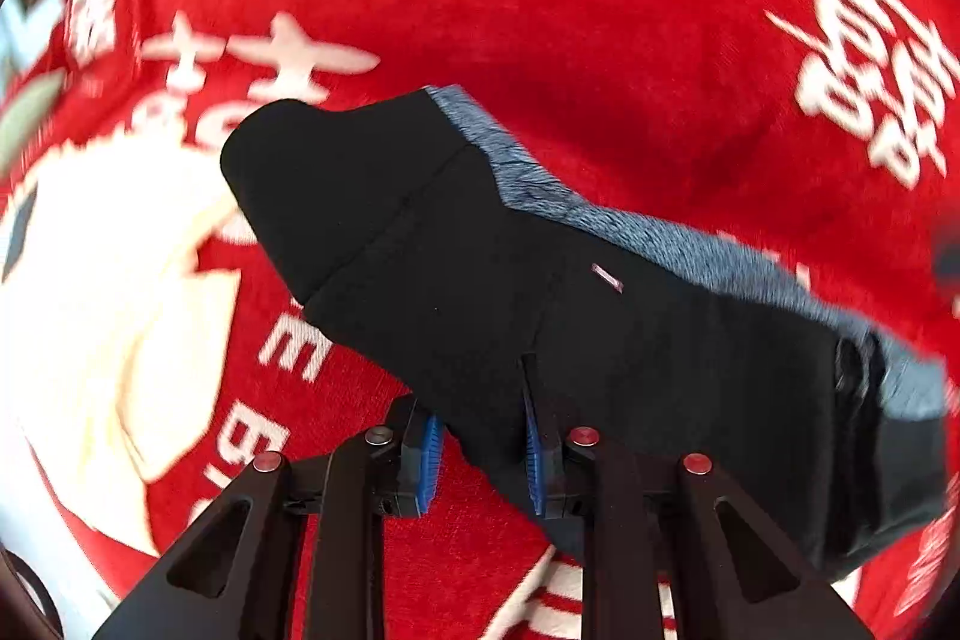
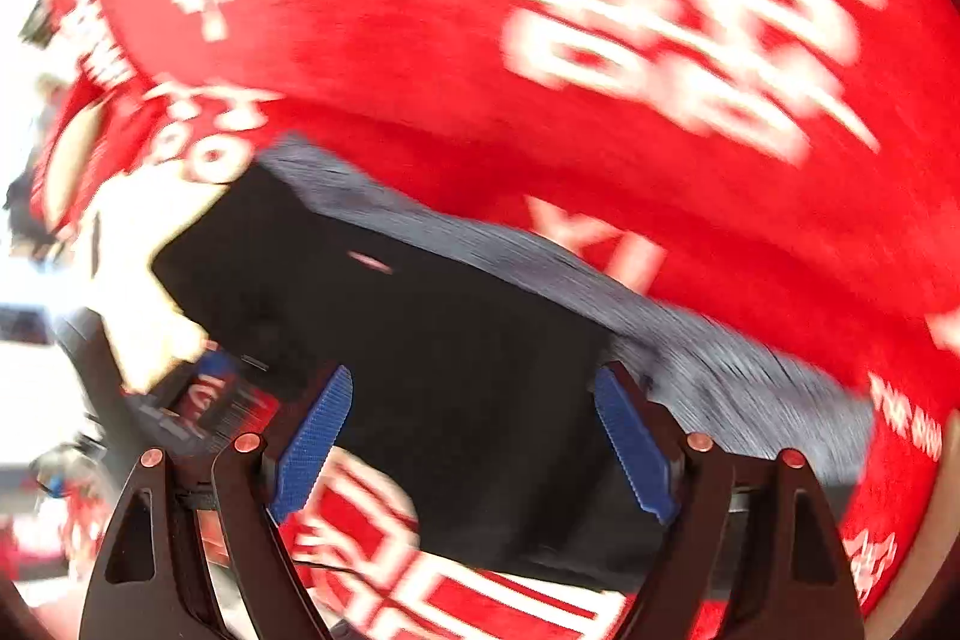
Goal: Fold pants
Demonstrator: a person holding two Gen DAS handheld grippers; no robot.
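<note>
Nearest the left wrist camera, the left hand-held gripper (image 1: 483, 451) stands narrow, its blue pads (image 1: 429, 460) pinching a fold of the black pants (image 1: 480, 280) at their near edge. From there the pants stretch away across the view, bunched at the far left end and running off to the right, with a grey-blue fleecy lining (image 1: 630, 226) showing along their far edge and a small pale tag (image 1: 607, 277) on the black cloth. They lie on a red blanket (image 1: 600, 10) printed with white characters, which fills the rest of the view.

Close to the right wrist camera, the right hand-held gripper (image 2: 474, 442) is spread wide, its blue pads (image 2: 312, 448) apart on either side of the black cloth and gripping nothing. This view is blurred. Beyond the fingers the pants (image 2: 450, 340) lie across the red blanket (image 2: 420, 40), the grey-blue lining (image 2: 690, 358) along their far side.
</note>
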